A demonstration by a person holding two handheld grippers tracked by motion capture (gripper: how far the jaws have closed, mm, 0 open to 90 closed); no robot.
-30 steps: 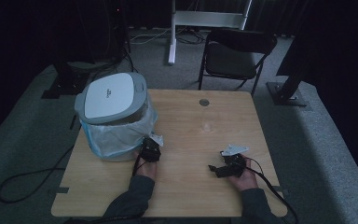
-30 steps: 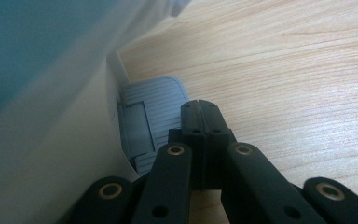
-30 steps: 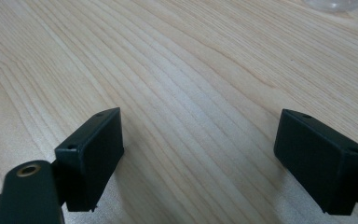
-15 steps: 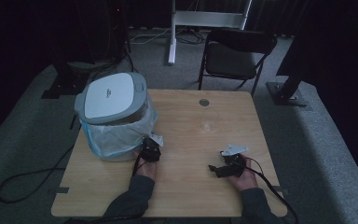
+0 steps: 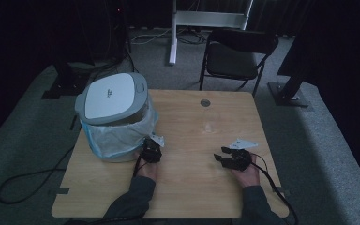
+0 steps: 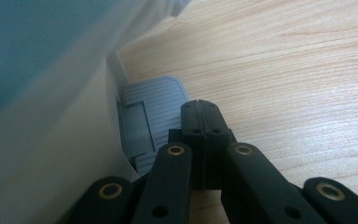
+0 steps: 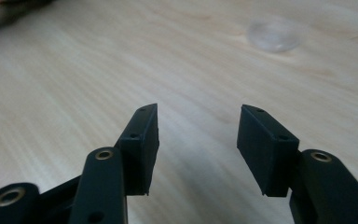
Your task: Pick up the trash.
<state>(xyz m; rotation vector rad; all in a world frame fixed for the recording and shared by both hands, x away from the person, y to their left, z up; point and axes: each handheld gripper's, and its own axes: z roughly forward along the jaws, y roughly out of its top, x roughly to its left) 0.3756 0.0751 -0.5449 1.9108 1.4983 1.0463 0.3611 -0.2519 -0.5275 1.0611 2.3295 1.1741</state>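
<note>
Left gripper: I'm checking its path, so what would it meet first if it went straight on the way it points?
Probably the grey ribbed pedal at the white bin's base, just ahead of its shut jaws.

The lidded bin (image 5: 115, 117) stands on the surface's (image 5: 192, 192) left rear. The left claw (image 5: 151, 151) sits just beside its base; the right claw (image 5: 221, 158) lies well apart, to the right. A chair (image 5: 236, 56) stands behind the surface.

Worktop (image 5: 183, 187) is pale wood-grain laminate, smooth and matt. The bin (image 5: 115, 117) has a satiny grey plastic lid, with a thin crinkly bag liner (image 5: 117, 140) and ribbed grey plastic pedal (image 6: 151, 116). Both tongs look matt black plastic.
</note>
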